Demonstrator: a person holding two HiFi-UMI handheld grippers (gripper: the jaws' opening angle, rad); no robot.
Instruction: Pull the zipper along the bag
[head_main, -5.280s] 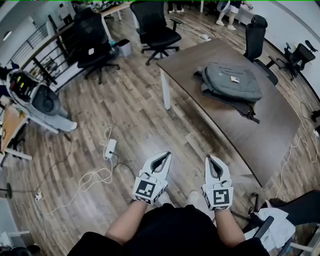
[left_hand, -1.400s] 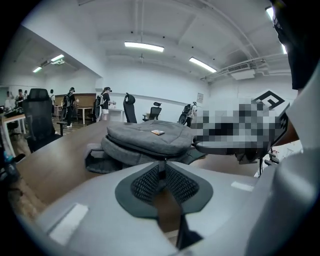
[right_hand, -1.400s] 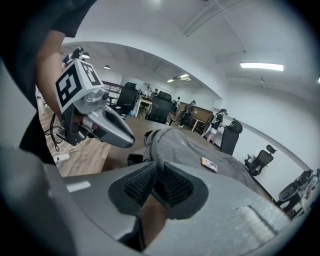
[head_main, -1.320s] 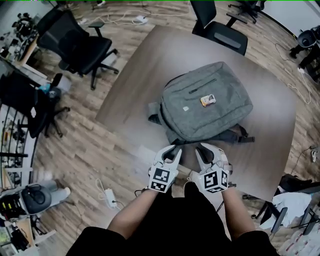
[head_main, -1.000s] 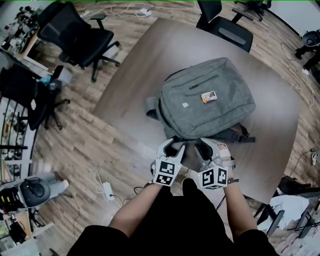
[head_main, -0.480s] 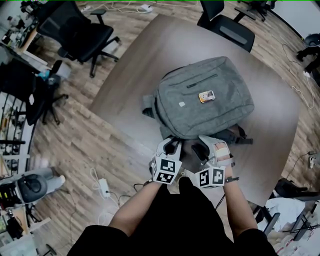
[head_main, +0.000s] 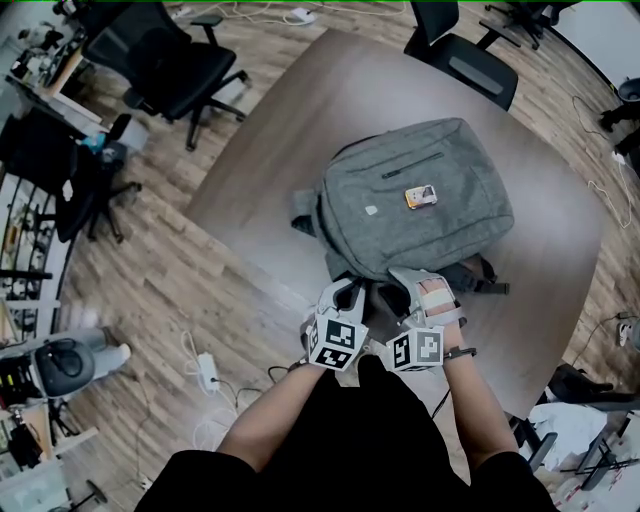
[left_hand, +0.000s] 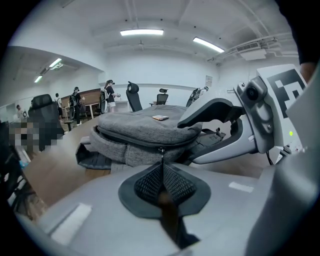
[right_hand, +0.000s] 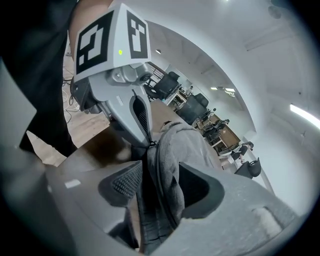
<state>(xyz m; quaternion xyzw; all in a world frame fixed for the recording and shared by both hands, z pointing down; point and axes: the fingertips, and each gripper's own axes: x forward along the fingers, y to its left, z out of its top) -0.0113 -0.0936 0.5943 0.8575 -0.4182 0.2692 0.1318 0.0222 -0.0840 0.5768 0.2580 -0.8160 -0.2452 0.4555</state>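
Grey backpack (head_main: 420, 205) flat on table (head_main: 300, 150) centre, left gripper (head_main: 345, 292) at its 6 o'clock edge, jaws just closed, pinching zipper pull (left_hand: 161, 150), right gripper (head_main: 415, 288) beside at 3 o'clock, jaws just opened wide astride the fabric edge.

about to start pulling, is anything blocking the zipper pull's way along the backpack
The left gripper has just closed on the zipper pull. The right gripper, jaws just opened, straddles the backpack edge right beside it; the other way looks clear.
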